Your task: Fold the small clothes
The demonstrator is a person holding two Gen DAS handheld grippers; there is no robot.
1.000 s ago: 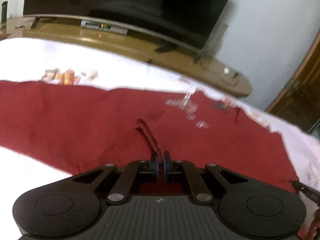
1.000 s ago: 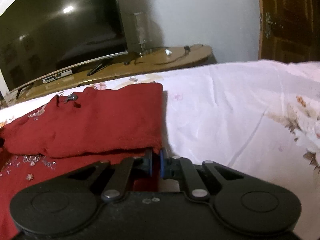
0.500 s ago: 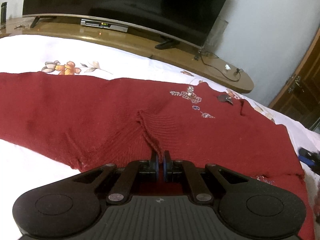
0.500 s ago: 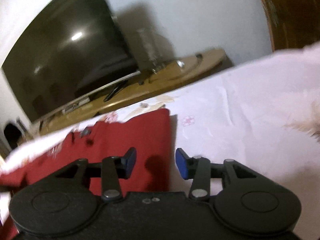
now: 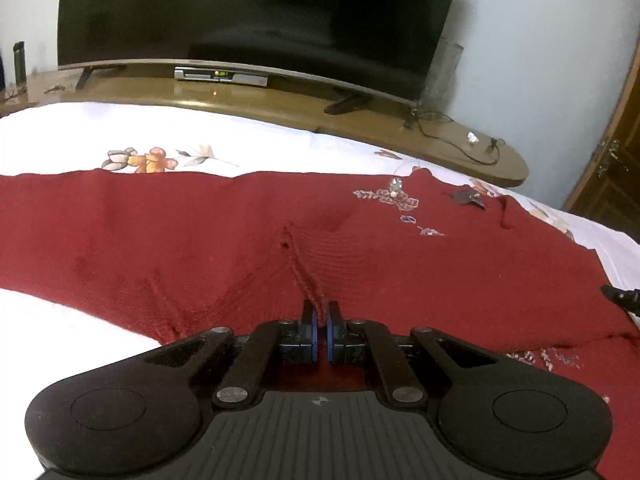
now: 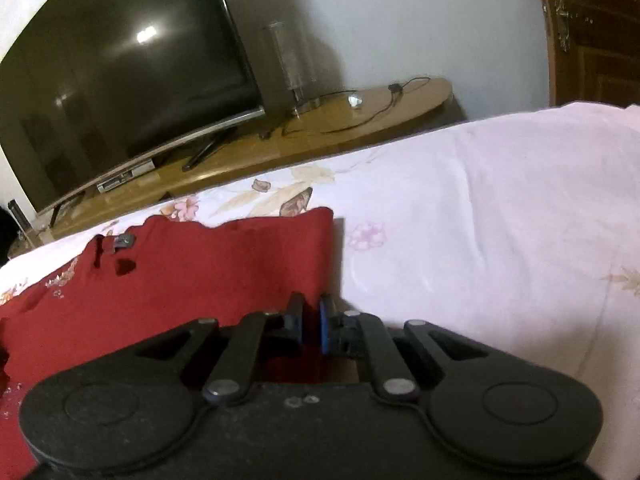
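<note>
Pinching a red knit garment at two spots on the bed

Lying spread across the floral bedsheet (image 5: 280, 148), the red knit garment (image 5: 160, 232) fills most of the left wrist view, with beaded embroidery (image 5: 396, 200) toward 2 o'clock. The left gripper (image 5: 320, 322) has its jaws pressed together on a raised ridge of the knit, which runs up from the pads toward 12 o'clock. At the 3 o'clock edge of that view a black fingertip of the other tool (image 5: 620, 296) shows at the garment's side.

From the right wrist view, the right gripper (image 6: 312, 320) sits at the garment's right-hand edge (image 6: 200, 280), where red cloth meets white sheet. Its jaws have just been closing and now stand nearly together, with red fabric between the blue pads.

Beyond the bed, toward 12 o'clock, a wooden worktop (image 5: 280, 100) carries a large dark television (image 5: 256, 16), a set-top box (image 5: 220, 76) and a trailing cable (image 5: 460, 140). A wooden door (image 6: 592, 32) stands at 1 o'clock in the right view
</note>
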